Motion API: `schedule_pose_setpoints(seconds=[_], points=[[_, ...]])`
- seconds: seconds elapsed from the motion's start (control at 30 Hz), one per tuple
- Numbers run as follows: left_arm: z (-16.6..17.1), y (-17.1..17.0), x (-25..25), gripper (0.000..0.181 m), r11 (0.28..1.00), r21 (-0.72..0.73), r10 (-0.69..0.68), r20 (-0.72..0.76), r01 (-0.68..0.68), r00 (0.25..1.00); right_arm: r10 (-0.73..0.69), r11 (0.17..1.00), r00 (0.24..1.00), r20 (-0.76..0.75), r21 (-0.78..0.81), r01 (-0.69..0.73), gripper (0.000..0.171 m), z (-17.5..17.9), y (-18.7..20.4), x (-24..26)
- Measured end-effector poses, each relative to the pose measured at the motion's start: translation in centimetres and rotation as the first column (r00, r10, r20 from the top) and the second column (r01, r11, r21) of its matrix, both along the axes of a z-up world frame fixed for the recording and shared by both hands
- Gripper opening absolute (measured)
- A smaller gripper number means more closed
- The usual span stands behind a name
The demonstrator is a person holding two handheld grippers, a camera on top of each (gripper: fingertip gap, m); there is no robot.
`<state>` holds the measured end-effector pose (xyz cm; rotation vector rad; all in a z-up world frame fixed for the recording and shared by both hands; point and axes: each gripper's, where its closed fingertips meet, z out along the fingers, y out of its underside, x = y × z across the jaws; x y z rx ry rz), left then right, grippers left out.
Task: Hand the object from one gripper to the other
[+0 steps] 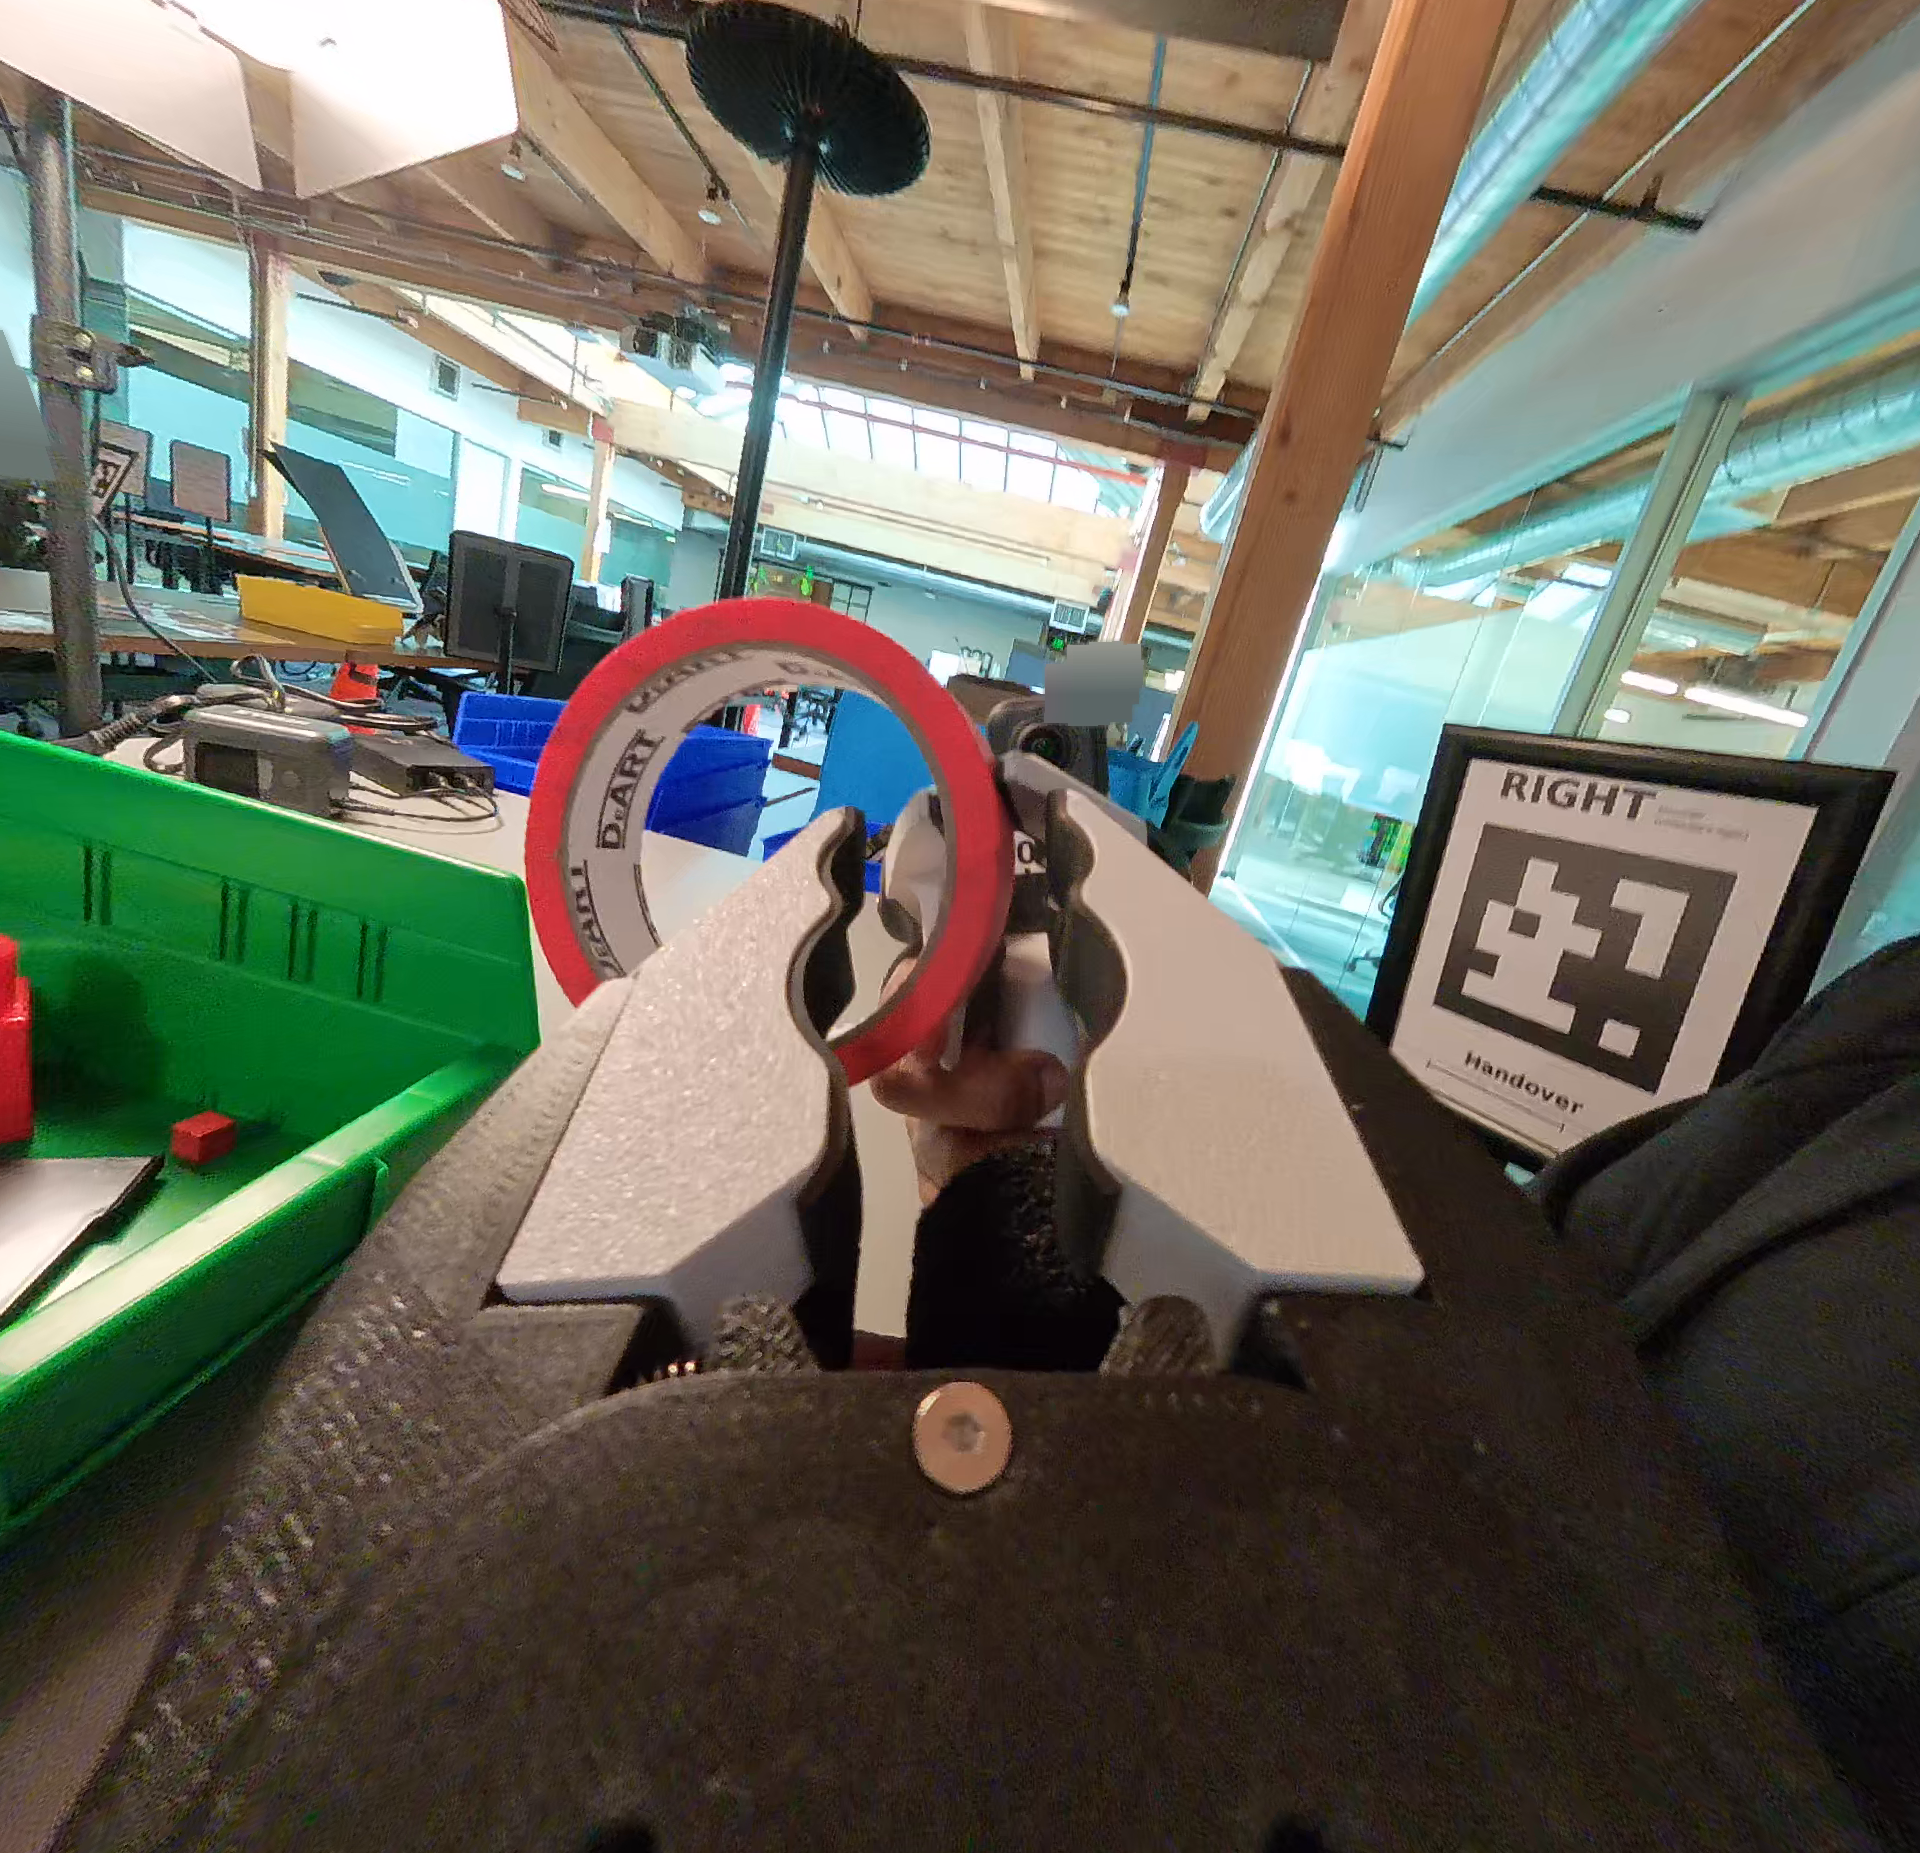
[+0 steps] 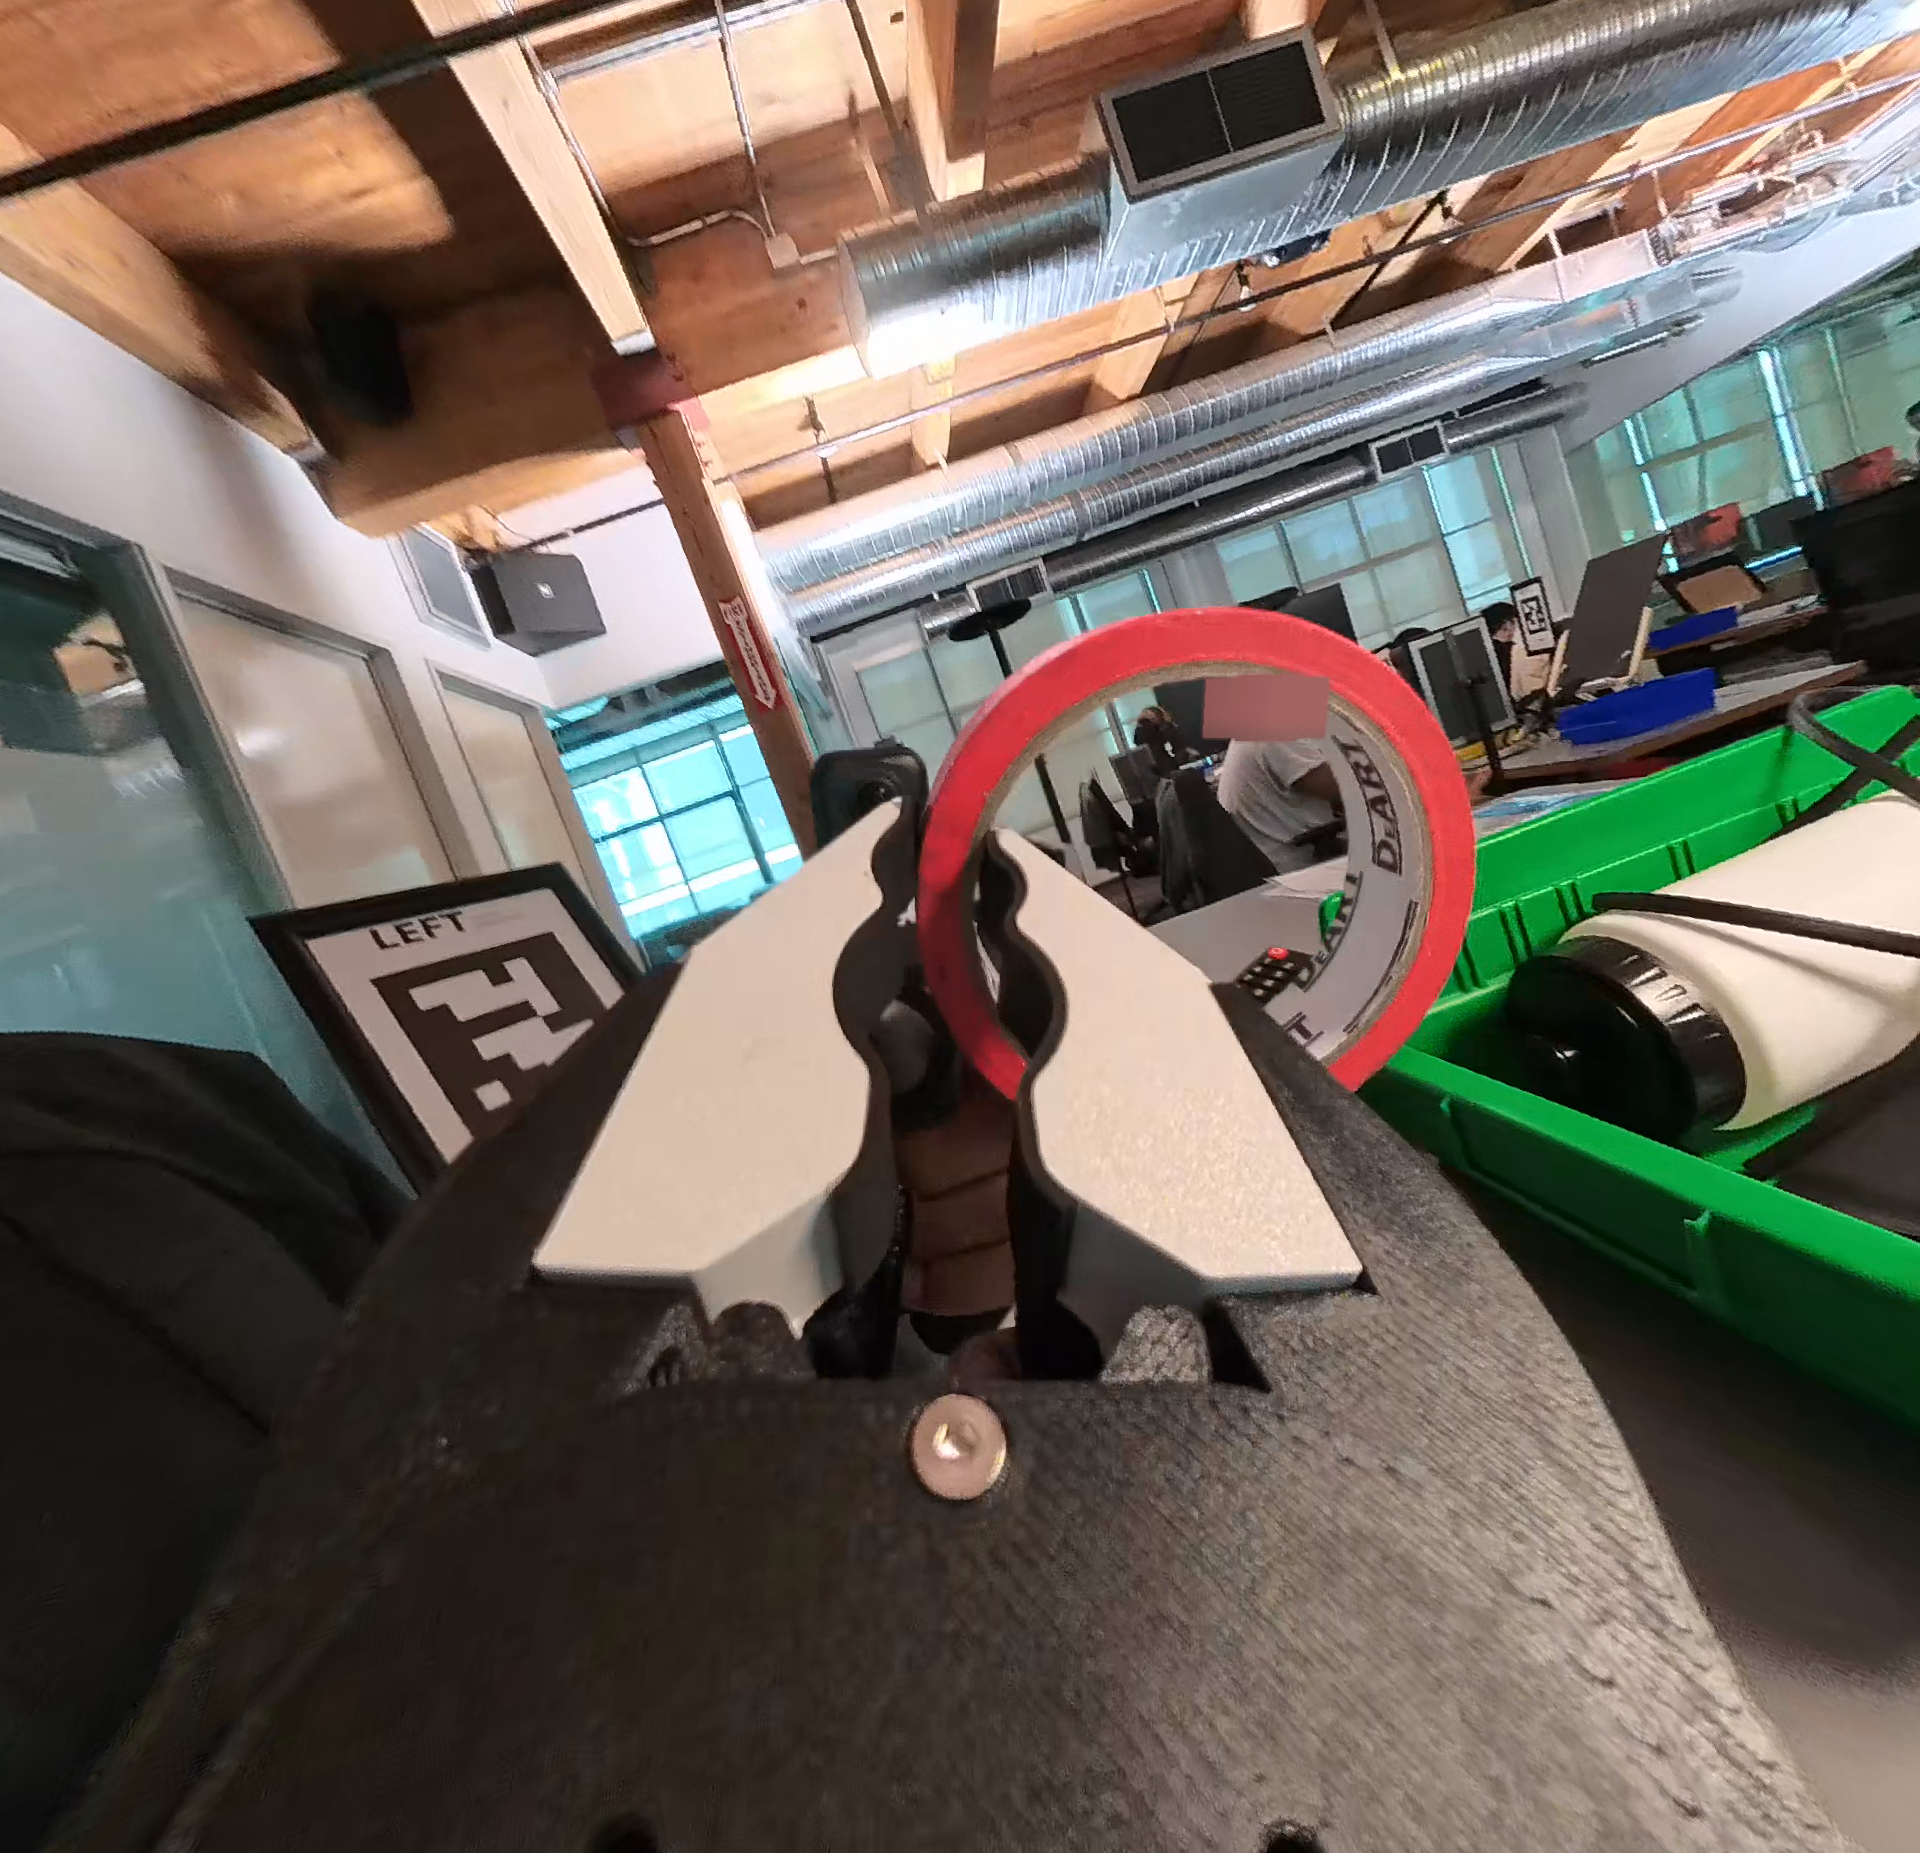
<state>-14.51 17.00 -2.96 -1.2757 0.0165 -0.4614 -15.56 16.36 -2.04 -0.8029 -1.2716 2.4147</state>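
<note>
Left wrist view: a glossy green bin [image 1: 312,972] holds a small red block [image 1: 203,1135]. The left tool [image 1: 951,847] stands released around the red tape roll's [image 1: 769,837] rim.

Right wrist view: another green bin [image 2: 1558,1169] holds a white cylinder [image 2: 1766,982]. The right tool [image 2: 951,858] pinches the smooth tape ring [image 2: 1195,847].

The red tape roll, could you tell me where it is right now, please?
The red tape roll is held upright in the air, its rim clamped by the right gripper, beside the green bin; the open left gripper straddles the same rim.

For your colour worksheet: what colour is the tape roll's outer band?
Red tape roll, clearest in the right wrist view.
</note>
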Motion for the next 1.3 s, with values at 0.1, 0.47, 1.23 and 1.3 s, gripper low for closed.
schedule_pose_setpoints(seconds=[0.1,0.47,1.23,1.3], points=[[-0.4,0.2,0.3,0.035,1.0,-0.021,0.002,-0.025,-0.002,1.0,0.027,0.999,1.0,0.0,-0.043,-0.027,0.011,0.3,0.3,0.2],[0.1,-0.4,0.4,0.014,0.999,0.008,-0.037,-0.021,0.037,0.999,-0.022,1.0,1.0,-0.008,0.017,0.023,0.023,0.0,-0.4,-0.2],[0.7,-0.7,-1.9,0.014,0.998,0.038,0.037,0.087,-0.041,0.996,-0.064,0.996,0.998,-0.021,0.067,0.065,0.031,-0.3,-0.6,-0.4],[0.8,-0.8,-2.0,0.014,0.998,0.042,0.04,0.095,-0.044,0.995,-0.067,0.996,0.998,-0.023,0.065,0.068,0.032,-0.2,-0.5,-0.4]])
